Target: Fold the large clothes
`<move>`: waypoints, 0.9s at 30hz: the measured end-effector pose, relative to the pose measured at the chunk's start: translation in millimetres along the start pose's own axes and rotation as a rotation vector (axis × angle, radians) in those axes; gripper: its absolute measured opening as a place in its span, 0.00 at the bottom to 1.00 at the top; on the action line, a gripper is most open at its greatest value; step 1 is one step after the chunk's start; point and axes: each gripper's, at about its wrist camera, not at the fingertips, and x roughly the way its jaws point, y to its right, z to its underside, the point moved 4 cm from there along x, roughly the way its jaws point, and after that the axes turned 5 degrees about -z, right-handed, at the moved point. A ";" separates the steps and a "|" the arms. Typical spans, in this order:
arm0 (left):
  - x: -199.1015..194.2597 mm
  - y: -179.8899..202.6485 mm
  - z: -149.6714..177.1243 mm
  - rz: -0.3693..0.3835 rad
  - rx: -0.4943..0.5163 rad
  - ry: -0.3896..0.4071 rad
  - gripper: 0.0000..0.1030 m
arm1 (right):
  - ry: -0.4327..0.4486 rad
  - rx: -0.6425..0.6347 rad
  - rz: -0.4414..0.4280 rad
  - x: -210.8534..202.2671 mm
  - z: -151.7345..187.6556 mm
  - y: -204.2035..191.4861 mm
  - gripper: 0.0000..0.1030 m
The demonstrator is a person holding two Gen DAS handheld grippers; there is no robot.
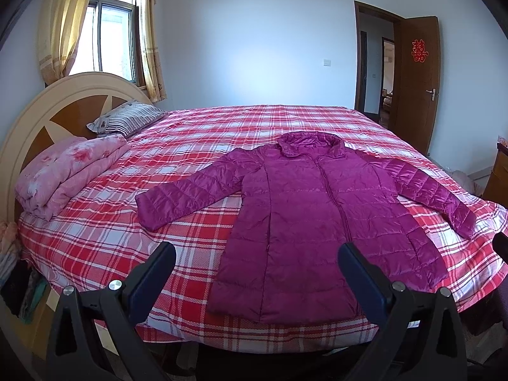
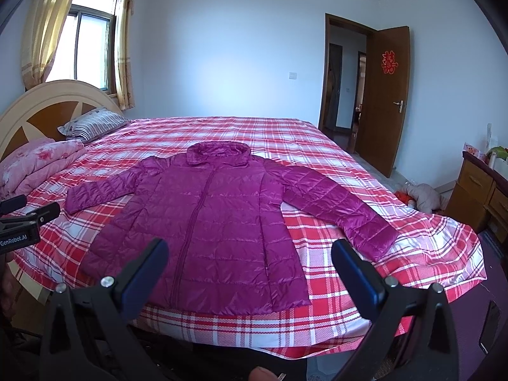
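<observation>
A purple quilted hooded jacket [image 1: 304,216] lies flat, front up and zipped, on the red plaid bed [image 1: 95,241], sleeves spread to both sides. It also shows in the right wrist view [image 2: 216,222]. My left gripper [image 1: 257,257] is open and empty, held above the bed's near edge in front of the jacket's hem. My right gripper [image 2: 250,254] is open and empty, also held before the hem, toward the jacket's right side. The left gripper shows at the left edge of the right wrist view [image 2: 28,219].
A folded pink floral quilt [image 1: 70,171] and a striped pillow [image 1: 127,120] lie by the headboard [image 1: 38,117] at left. An open wooden door [image 1: 416,89] is at the far right. A wooden cabinet [image 2: 482,190] and clothes on the floor [image 2: 422,197] are right of the bed.
</observation>
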 end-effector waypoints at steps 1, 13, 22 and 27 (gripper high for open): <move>-0.2 0.1 0.0 0.000 0.000 0.000 0.99 | -0.001 0.000 -0.001 0.2 0.3 0.2 1.00; 1.4 -2.8 0.2 0.001 -0.005 -0.003 0.99 | 0.000 0.002 0.000 0.9 0.8 0.8 1.00; 1.9 -3.5 0.2 0.001 -0.005 -0.004 0.99 | -0.001 0.003 0.001 1.3 0.7 0.7 1.00; 2.0 -3.6 0.2 0.001 -0.005 -0.005 0.99 | -0.001 0.003 0.001 1.2 0.3 1.1 1.00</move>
